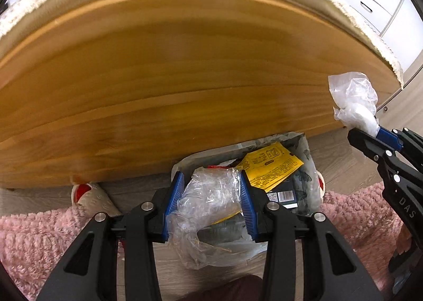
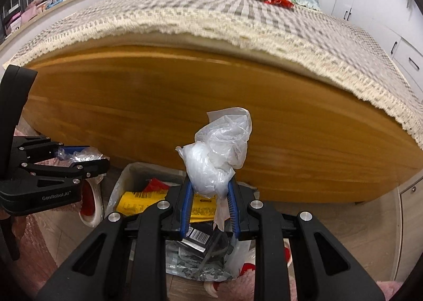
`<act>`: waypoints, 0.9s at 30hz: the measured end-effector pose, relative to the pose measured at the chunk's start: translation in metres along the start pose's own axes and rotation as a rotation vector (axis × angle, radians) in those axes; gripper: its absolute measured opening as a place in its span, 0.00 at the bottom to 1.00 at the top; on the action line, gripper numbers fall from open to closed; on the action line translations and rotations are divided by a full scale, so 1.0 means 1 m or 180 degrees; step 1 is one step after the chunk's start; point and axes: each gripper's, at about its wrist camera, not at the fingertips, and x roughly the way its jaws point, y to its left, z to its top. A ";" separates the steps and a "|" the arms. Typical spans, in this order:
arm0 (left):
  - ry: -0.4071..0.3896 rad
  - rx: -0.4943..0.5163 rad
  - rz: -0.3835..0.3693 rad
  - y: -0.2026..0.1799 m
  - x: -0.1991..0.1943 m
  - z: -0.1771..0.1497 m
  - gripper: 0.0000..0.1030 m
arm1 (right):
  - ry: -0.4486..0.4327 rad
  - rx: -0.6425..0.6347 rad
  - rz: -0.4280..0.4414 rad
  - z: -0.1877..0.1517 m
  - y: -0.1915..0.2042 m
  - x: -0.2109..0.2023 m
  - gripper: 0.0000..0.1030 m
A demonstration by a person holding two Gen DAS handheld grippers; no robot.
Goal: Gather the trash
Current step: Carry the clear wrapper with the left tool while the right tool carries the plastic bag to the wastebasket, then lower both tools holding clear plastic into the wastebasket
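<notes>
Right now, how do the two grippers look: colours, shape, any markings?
Both are alike: the left gripper and right gripper have black angular linkage arms with cut-outs and silver round pivot pins, and blue ribbed pads on the jaws. White lettering on the sides reads "GenRobot.AI" and "DAS".

Clear wrap: a crumpled clear plastic film point(image 1: 211, 203), pinched between two blue pads, its loose end drooping down.
White bag: a scrunched milky-white plastic bag point(image 2: 216, 158), clamped at its lower part, bunched top standing upright.
Bin: a floral-lined trash bin point(image 1: 309, 176) on the floor against the wooden bed frame, holding a yellow printed packet point(image 1: 269, 168) and a dark barcoded box point(image 1: 284, 196).
</notes>
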 end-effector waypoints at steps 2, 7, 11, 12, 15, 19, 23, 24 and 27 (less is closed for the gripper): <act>0.0033 -0.0025 -0.0008 0.005 0.005 -0.001 0.38 | 0.0050 -0.0005 0.0014 -0.002 0.000 0.005 0.23; 0.0102 -0.0064 -0.0036 0.011 0.016 -0.004 0.38 | 0.0189 -0.0046 0.0023 -0.008 0.004 0.016 0.23; 0.0146 -0.0077 -0.0074 0.011 0.021 -0.006 0.38 | 0.0280 -0.0066 0.0029 -0.013 0.005 0.023 0.23; 0.0153 -0.0077 -0.0079 0.011 0.023 -0.006 0.38 | 0.0295 -0.0069 0.0032 -0.014 0.005 0.024 0.23; 0.0190 -0.0081 -0.0071 0.011 0.028 -0.007 0.38 | 0.0351 -0.0070 0.0047 -0.015 0.008 0.027 0.23; 0.0248 -0.0103 -0.0080 0.014 0.035 -0.009 0.38 | 0.0414 -0.0099 0.0057 -0.014 0.012 0.033 0.23; 0.0276 -0.0096 -0.0060 0.015 0.040 -0.010 0.38 | 0.0469 -0.0139 0.0075 -0.012 0.014 0.037 0.23; 0.0286 -0.0098 -0.0057 0.016 0.041 -0.010 0.38 | 0.0485 -0.0139 0.0085 -0.012 0.015 0.038 0.23; 0.0319 -0.0119 -0.0062 0.018 0.043 -0.011 0.38 | 0.0517 -0.0132 0.0099 -0.012 0.014 0.040 0.23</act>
